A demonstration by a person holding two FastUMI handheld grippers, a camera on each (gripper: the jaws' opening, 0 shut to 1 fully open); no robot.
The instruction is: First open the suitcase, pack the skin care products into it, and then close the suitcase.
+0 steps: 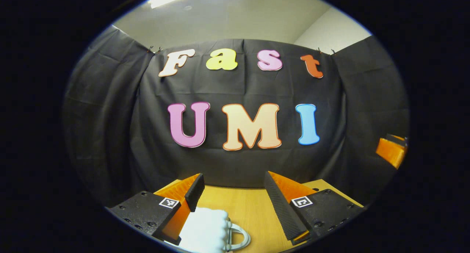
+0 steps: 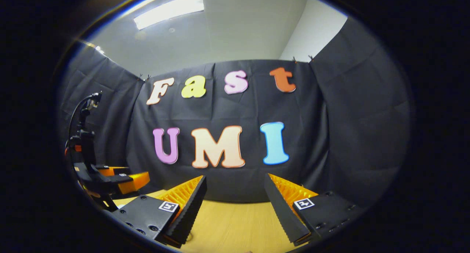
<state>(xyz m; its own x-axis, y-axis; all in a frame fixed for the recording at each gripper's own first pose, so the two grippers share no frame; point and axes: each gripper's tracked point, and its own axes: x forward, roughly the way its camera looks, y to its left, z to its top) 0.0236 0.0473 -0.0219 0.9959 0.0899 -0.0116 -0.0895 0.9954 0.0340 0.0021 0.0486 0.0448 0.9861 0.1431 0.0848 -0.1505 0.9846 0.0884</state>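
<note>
Nearest the lens in the left gripper view is a white ribbed thing (image 1: 205,229) with a pale ring handle, sitting low between the fingers of the left gripper (image 1: 235,188) and close against the left-hand finger; it may be one of the skin care products, but too little of it shows to be sure. The left gripper's fingers stand well apart and do not press on it. The right gripper (image 2: 235,190) is likewise spread wide, with nothing between its fingers but bare wooden table (image 2: 227,223). Both are raised and aimed level at the booth wall, so the table shows just as a narrow strip beneath them. From the right gripper view, the left gripper can be seen farther off at the left edge, hovering above the table. The suitcase cannot be placed from these pictures, so I judge the task is at its start or at a pause between steps. The risk is that, with both cameras looking over the table, a downward reach would begin blind: a finger could knock the white thing aside or tip it, or come down off-centre on the suitcase's lid.
</note>
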